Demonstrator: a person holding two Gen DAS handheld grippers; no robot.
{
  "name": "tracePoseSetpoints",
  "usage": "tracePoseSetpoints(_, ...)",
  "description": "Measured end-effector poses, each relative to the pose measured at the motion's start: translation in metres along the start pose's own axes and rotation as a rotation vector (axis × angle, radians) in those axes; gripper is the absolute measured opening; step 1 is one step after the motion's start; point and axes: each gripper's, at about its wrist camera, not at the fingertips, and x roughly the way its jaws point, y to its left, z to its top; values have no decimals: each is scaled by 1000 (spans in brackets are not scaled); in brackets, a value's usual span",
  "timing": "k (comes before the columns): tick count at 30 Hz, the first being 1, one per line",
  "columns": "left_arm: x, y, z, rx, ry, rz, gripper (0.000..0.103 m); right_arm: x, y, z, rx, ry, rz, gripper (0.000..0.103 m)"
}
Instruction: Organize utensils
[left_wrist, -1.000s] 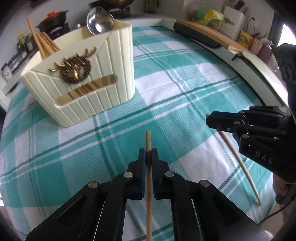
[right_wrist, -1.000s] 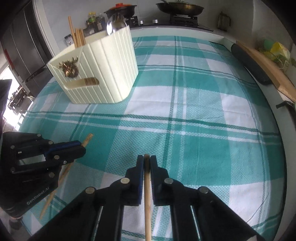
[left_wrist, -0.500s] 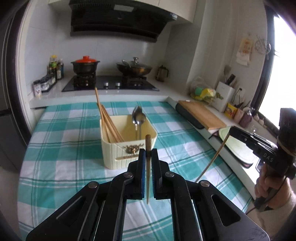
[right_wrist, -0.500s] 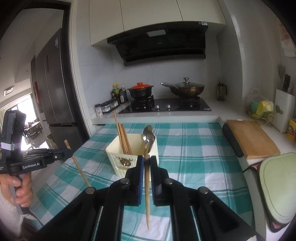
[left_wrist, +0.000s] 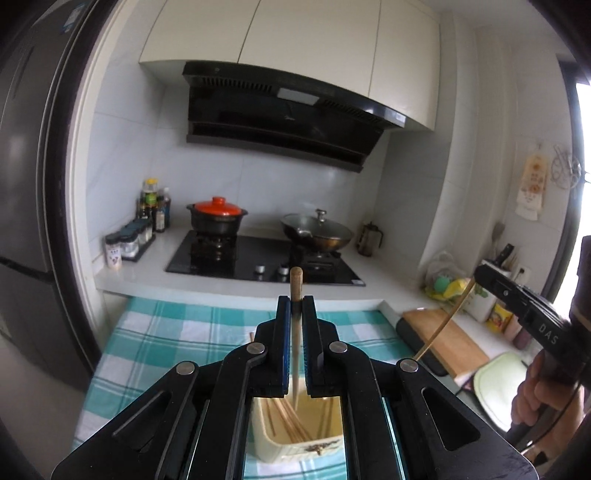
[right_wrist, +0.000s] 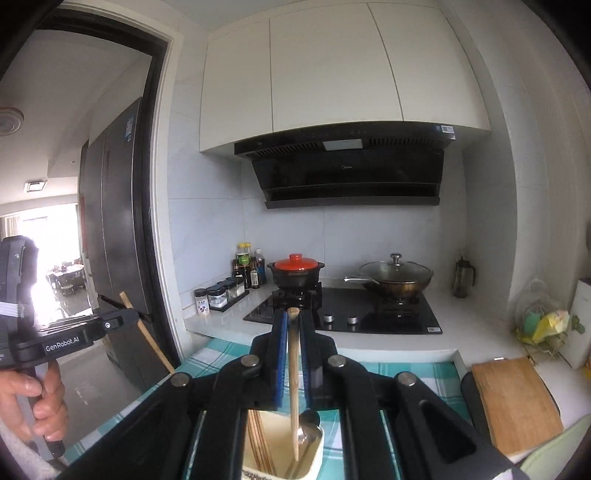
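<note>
My left gripper (left_wrist: 295, 306) is clamped on a chopstick (left_wrist: 295, 332), pads pressing its shaft from both sides, the blunt end poking up past the fingertips and the thin end hanging down toward the holder (left_wrist: 295, 432). My right gripper (right_wrist: 291, 321) is closed the same way on a second chopstick (right_wrist: 293, 369).

What matters for the drop is how each stick hangs over the cream holder on the checked cloth (left_wrist: 155, 332). In the left view the stick runs nearly straight up and down, and its tip sits over the open top of the holder, above the side where a bundle of chopsticks (left_wrist: 284, 421) already leans. The holder lies directly below and just ahead of that gripper. In the right view the other stick's tip hangs over the compartment with the spoon (right_wrist: 306, 428), while the stored chopsticks (right_wrist: 258, 443) stand in the section to its left. So I judge my left hand is lined up with the correct slot and my right must shift leftward before letting go.

Both long axes are close to vertical, which suits a straight lowering. The two grippers sit side by side, so I would send the left one down first and hold the right clear. The risk, as I see it, is a tip catching the holder's rim or divider and tipping the stick out.
</note>
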Motion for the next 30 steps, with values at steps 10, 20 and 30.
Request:
tracePoseSetpoints(10,110,22,-58,-41,266,40,4,137,7,-85,-21,348,55,7)
tracePoseSetpoints(20,105,28,-72,-28,259,120,73,148,-11,-112,167,360,62,47)
tracePoseSetpoints(30,-21,-11,-103,12,126,194,102,-8,11,-112,147,234,-39,85)
